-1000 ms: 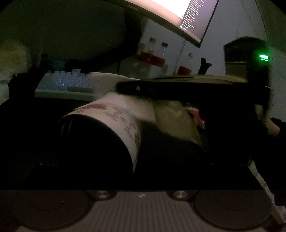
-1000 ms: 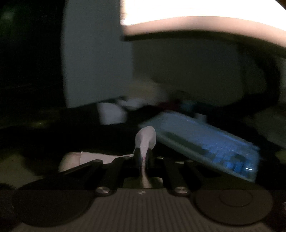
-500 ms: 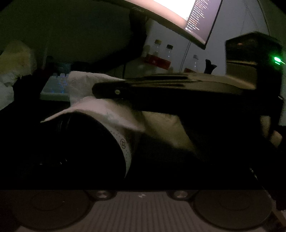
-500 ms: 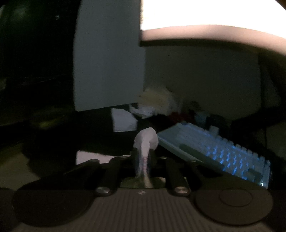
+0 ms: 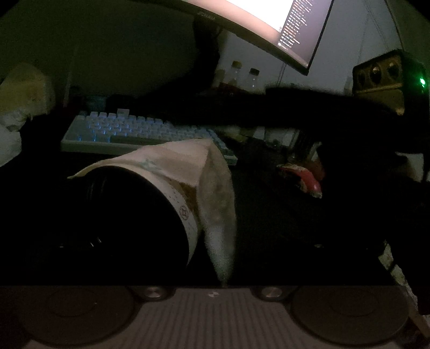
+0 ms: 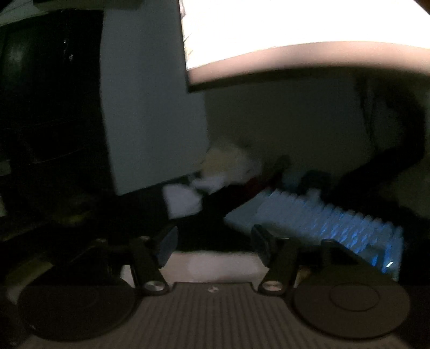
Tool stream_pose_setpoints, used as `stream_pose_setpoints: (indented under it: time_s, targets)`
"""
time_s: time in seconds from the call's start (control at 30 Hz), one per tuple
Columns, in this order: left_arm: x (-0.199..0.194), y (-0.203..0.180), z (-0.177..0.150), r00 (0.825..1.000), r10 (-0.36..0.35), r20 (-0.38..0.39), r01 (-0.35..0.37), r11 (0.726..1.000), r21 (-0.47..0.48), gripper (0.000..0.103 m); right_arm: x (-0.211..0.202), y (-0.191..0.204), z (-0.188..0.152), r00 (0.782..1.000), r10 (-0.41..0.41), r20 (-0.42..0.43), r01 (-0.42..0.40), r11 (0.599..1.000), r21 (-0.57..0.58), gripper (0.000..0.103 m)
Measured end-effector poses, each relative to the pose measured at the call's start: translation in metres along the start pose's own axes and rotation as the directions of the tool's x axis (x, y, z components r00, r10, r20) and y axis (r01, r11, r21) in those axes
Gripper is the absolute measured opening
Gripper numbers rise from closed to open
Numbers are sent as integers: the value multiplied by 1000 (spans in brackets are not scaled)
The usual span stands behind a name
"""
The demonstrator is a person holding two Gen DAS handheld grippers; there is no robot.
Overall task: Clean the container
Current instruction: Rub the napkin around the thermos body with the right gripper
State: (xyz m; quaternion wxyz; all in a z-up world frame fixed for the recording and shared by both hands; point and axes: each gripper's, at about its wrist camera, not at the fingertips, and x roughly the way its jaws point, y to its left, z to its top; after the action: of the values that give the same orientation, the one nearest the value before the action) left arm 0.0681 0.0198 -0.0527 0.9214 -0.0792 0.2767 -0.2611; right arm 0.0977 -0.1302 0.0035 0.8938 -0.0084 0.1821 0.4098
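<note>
1. In the left wrist view, a dark container (image 5: 129, 214) with a pale patterned rim is seen lying on its side at the near left of the desk (image 5: 268, 220); its inside is too dark to be read.
2. A white cloth (image 5: 204, 182) is draped over the container's rim, touching it, and hangs down on its right side.
3. A backlit keyboard (image 5: 139, 131) lies behind, under a lit monitor (image 5: 282, 24); two bottles (image 5: 244, 77) stand farther back.
4. The left tool's own fingers are lost in darkness; its state cannot be told.
5. Only the right wrist view shows the right tool (image 6: 215, 241), its fingers spread apart and grasping nothing, above a pale patch.
</note>
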Motion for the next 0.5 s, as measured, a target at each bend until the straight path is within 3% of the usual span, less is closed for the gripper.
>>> stream_pose_setpoints:
  time_s: [0.1, 0.3, 0.37, 0.4, 0.43, 0.5]
  targets:
    - [0, -1, -1, 1000, 6, 2, -6, 1000, 9, 103, 7, 8, -8, 1000, -16, -21, 15, 999, -52, 65]
    - [0, 1, -1, 1000, 3, 5, -3, 1000, 15, 103, 11, -11, -12, 999, -28, -15, 29, 998, 49, 68]
    - [1, 0, -2, 1000, 10, 9, -10, 1000, 23, 103, 12, -17, -13, 999, -47, -2, 47, 997, 57, 44]
    - [0, -1, -3, 1000, 16, 11, -16, 999, 28, 103, 12, -19, -13, 999, -47, 0, 47, 998, 48, 12]
    - [0, -3, -3, 1000, 21, 13, -21, 999, 28, 103, 13, -21, -12, 999, -38, -1, 38, 999, 37, 4]
    - [0, -5, -5, 999, 30, 25, -31, 999, 23, 103, 14, -24, -13, 999, -42, 3, 42, 997, 58, 4]
